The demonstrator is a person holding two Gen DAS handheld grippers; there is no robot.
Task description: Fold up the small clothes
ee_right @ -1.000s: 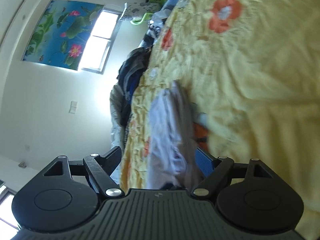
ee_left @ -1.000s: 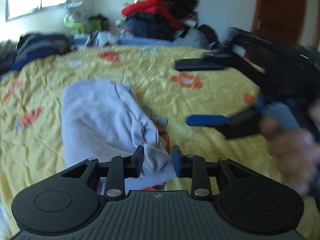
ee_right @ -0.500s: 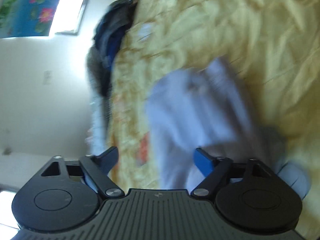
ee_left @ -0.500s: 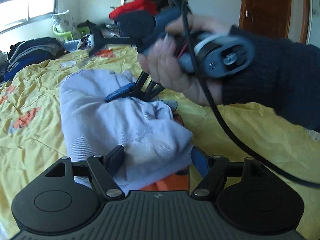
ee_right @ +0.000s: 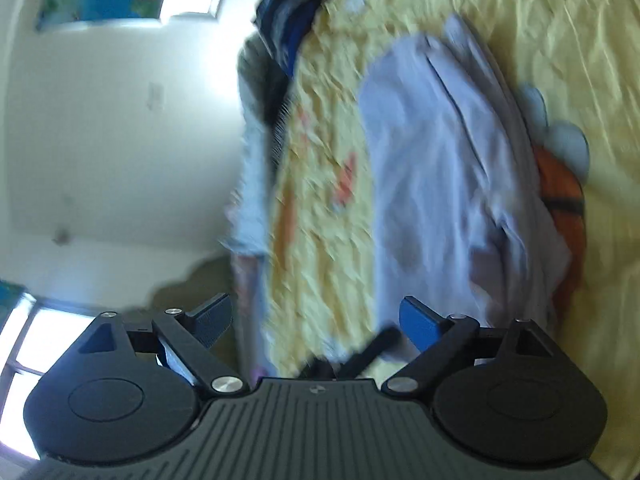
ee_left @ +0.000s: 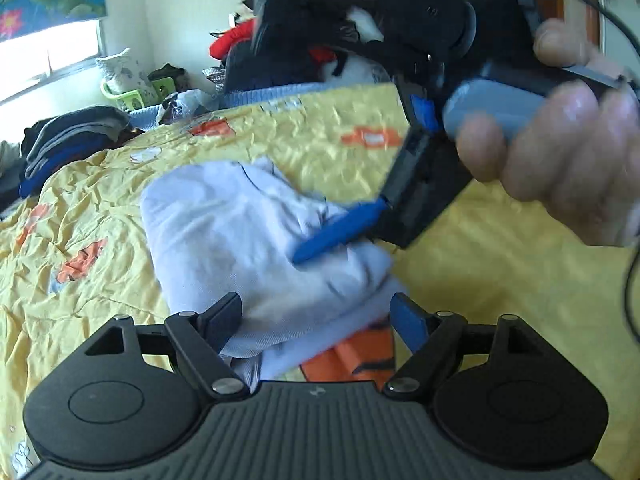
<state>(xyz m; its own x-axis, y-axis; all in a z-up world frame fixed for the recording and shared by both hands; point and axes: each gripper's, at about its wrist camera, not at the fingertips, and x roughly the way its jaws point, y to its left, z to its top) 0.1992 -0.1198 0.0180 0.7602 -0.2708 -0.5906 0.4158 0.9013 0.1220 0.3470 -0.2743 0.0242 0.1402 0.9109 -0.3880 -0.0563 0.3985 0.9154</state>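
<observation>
A small pale lilac garment [ee_left: 248,240] lies folded in a bundle on the yellow bedspread [ee_left: 80,208], with an orange print [ee_left: 352,356] showing under its near edge. My left gripper [ee_left: 316,318] is open, its jaws spread around the garment's near end without pinching it. My right gripper is open; in the left wrist view its blue finger [ee_left: 340,232] rests on top of the garment. In the right wrist view the open right gripper [ee_right: 316,320] hovers over the garment [ee_right: 440,168], blurred by motion.
Piles of dark and red clothes [ee_left: 280,48] sit at the far side of the bed. A stack of folded dark clothes [ee_left: 68,140] lies at the left edge. A window [ee_left: 44,64] is at the left, a brown door [ee_left: 576,4] at the right.
My left gripper opened and let go of the garment's near end. My right gripper swung in over the garment, and its finger came down on the cloth.
</observation>
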